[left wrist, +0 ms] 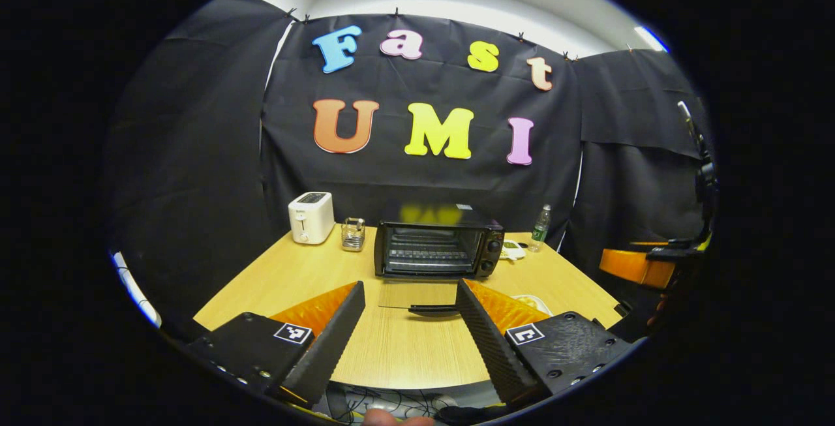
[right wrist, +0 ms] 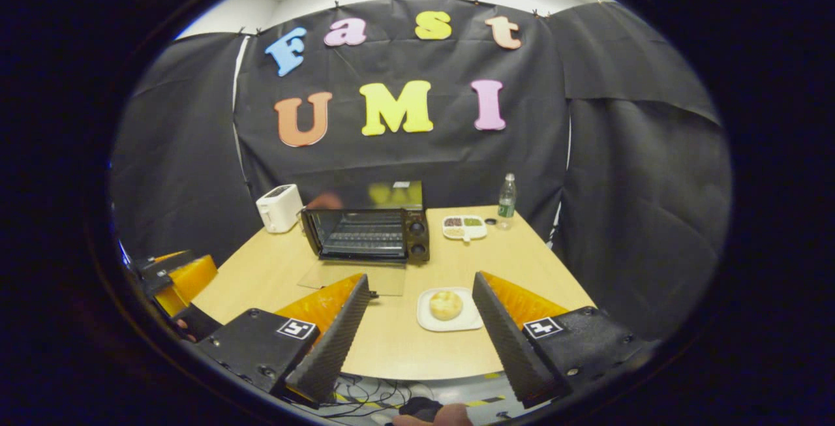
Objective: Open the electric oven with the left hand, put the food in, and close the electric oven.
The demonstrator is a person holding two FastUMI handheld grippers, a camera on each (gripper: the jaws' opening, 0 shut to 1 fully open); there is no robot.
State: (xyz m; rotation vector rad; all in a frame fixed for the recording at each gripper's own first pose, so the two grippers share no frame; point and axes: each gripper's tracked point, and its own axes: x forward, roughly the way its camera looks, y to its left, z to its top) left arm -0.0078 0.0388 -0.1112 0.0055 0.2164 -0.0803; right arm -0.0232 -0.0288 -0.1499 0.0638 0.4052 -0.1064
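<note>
Wooden table (right wrist: pixel 509 263) is seen bearing one electric oven (right wrist: pixel 365 233) with door dropped open, one bun (right wrist: pixel 445 304) on one white plate (right wrist: pixel 432 323), one toaster (right wrist: pixel 279 207), one bottle (right wrist: pixel 506 201); left gripper (left wrist: pixel 409 312) and right gripper (right wrist: pixel 417 305) are both held spread, empty.

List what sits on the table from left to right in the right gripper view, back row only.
Toaster → electric oven, door open → divided snack dish → water bottle.
</note>
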